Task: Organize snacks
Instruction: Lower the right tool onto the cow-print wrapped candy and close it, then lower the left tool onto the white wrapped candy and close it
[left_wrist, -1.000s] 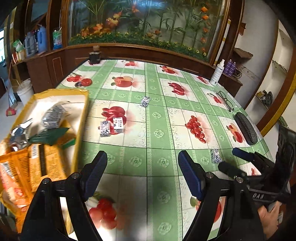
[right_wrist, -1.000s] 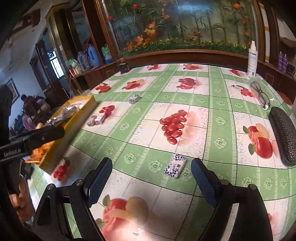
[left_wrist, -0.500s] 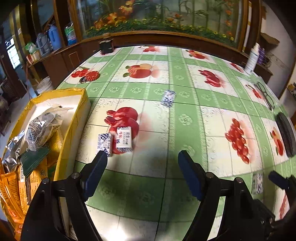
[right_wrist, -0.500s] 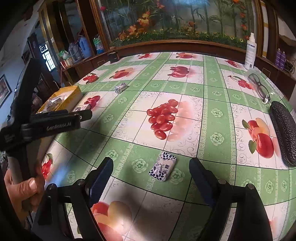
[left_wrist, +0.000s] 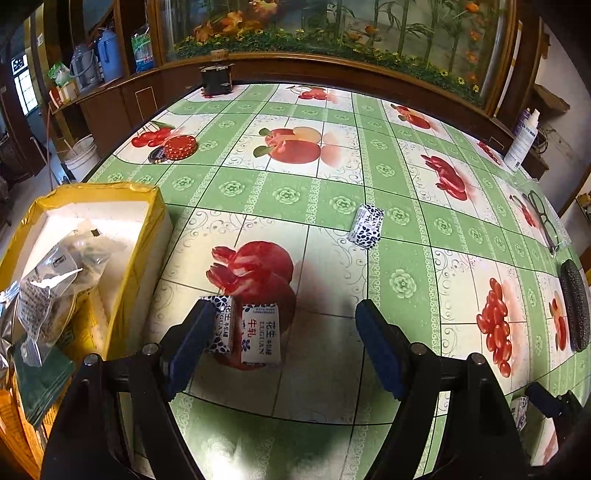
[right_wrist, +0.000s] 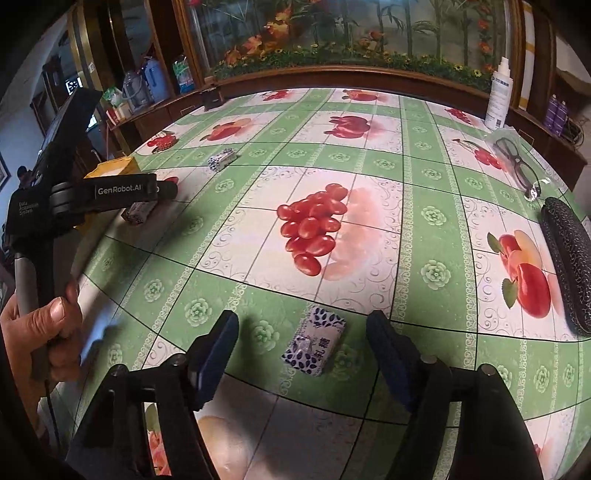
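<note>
My left gripper (left_wrist: 286, 343) is open, low over the table. Two small wrapped candies lie side by side just inside its left finger: a red-lettered one (left_wrist: 259, 334) and a blue-patterned one (left_wrist: 221, 325). Another blue-patterned candy (left_wrist: 366, 224) lies farther out. The yellow box (left_wrist: 140, 236) with snack bags stands at the left. My right gripper (right_wrist: 301, 354) is open with a blue-patterned candy (right_wrist: 314, 345) lying between its fingers on the table. In the right wrist view the left gripper (right_wrist: 122, 190) shows at the left, over a candy (right_wrist: 138, 211).
Fruit-print green tablecloth (left_wrist: 399, 284). A red tin lid (left_wrist: 180, 146) at far left, glasses (right_wrist: 517, 166), a dark glasses case (right_wrist: 567, 258) and a white spray bottle (right_wrist: 498, 96) at the right. A dark jar (left_wrist: 217, 77) stands at the far edge.
My left gripper has moved forward and left, down to the pair of candies by the yellow box. My right gripper has closed in on its candy, which now lies between the fingers.
</note>
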